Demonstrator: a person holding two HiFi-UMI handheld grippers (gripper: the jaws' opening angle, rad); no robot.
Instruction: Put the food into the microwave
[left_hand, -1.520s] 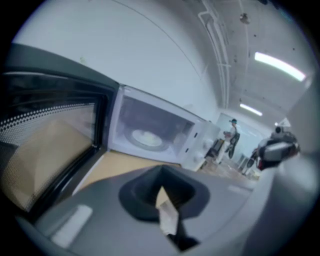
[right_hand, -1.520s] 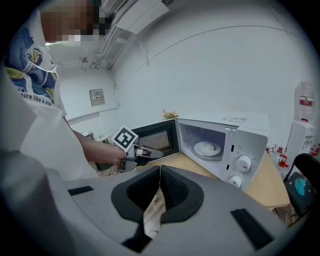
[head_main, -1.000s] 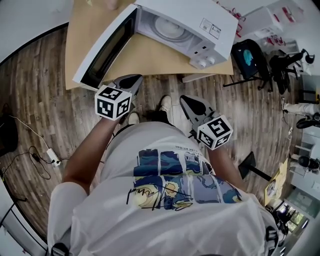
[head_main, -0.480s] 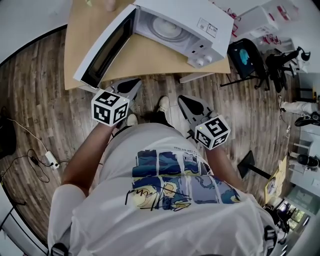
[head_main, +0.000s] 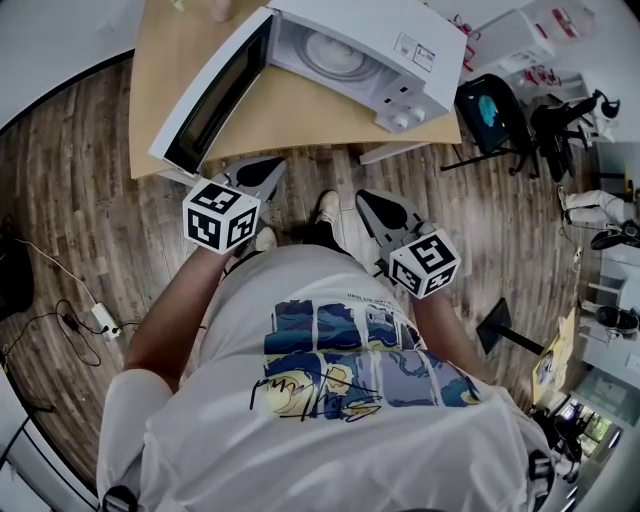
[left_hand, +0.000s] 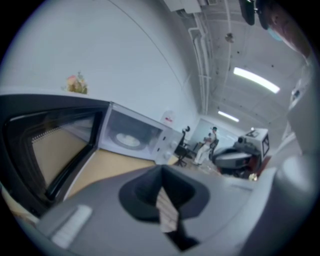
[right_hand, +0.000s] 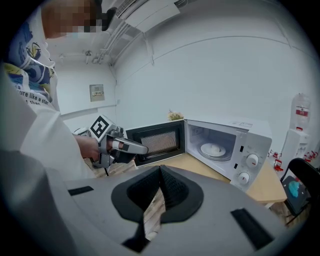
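- Currently, both tongs are held out in front of the person's body, over the wooden floor (head_main: 80, 200) and short of the near edge of the table (head_main: 290, 115).
- The left tongs (left_hand: 161, 175) have their jaws pressed together with nothing between them. They point at the open microwave door (head_main: 205, 100), with the tip just beside the door's free edge. Whether tip and door touch cannot be told.
- The right tongs (right_hand: 160, 175) are likewise closed and empty. They point toward the microwave (head_main: 400, 40) and sit apart from it.
- The white microwave stands on the light wooden table. Its door is swung wide open to the left, and two round knobs sit on its right-hand panel.
- Inside the cavity lies a white round plate (right_hand: 214, 148). Whether anything to eat lies on it cannot be told.
- A small pink-and-green item (left_hand: 76, 84) sits at the table's far edge by the wall, behind the door. It is too small to name.
- A black office chair (head_main: 495, 115) stands on the floor to the right of the table.
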